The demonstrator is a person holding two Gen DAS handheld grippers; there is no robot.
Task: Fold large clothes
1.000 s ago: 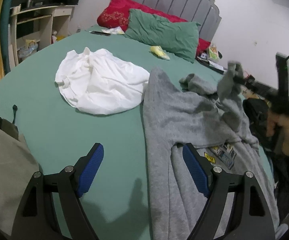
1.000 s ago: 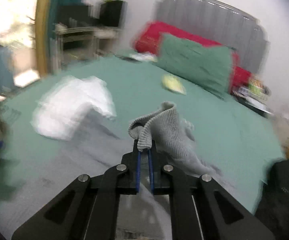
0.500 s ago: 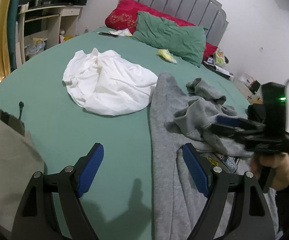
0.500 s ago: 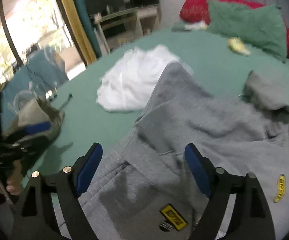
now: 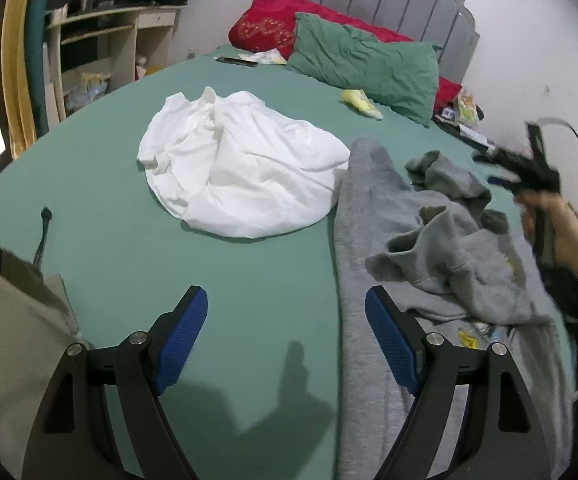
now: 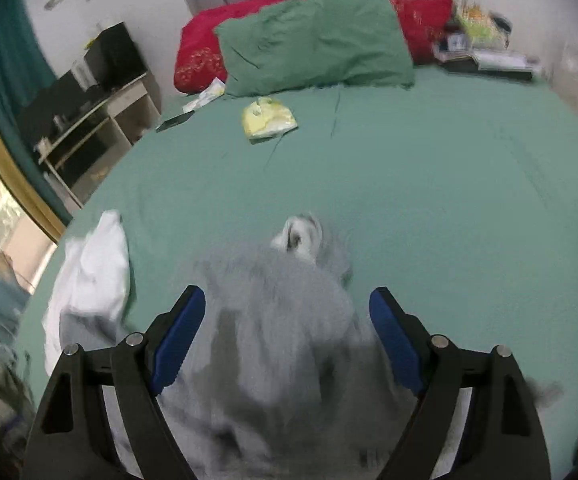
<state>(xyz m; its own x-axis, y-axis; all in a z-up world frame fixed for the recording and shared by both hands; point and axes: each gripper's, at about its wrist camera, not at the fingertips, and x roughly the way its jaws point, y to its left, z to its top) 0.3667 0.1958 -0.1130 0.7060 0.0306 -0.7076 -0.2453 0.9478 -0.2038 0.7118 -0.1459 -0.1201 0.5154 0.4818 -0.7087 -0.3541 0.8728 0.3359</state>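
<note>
- Since nothing on the bed [image 5: 129,240] lies in a neat fold, we judge the task barely begun: spreading, sleeve folds and body folds are all left to do.
- Nearest us, the left tongs [image 5: 287,336] stand wide and hold nothing, hovering over bare sheet near the bed's near edge, with their ribbed blue pads [image 5: 183,334] just left of the sweatshirt's long side.
- Our right tongs [image 6: 287,338] are also spread wide and empty, poised over the blurred grey cloth; whether they touch it we cannot tell.
- The grey sweatshirt [image 5: 373,272] runs along the right side of the bed, thick, soft fleece, one long flat strip with sleeves and hood bunched in lumpy rolls towards the right edge; small printed patches show near its hem.
- Beyond it, mid-bed, a white garment [image 5: 245,168] lies in a rounded, crumpled heap, thin and smooth, touching the grey one.
- Farthest, at the head edge, lean a creased green pillow [image 5: 365,68] and a red pillow [image 5: 273,28].
</note>
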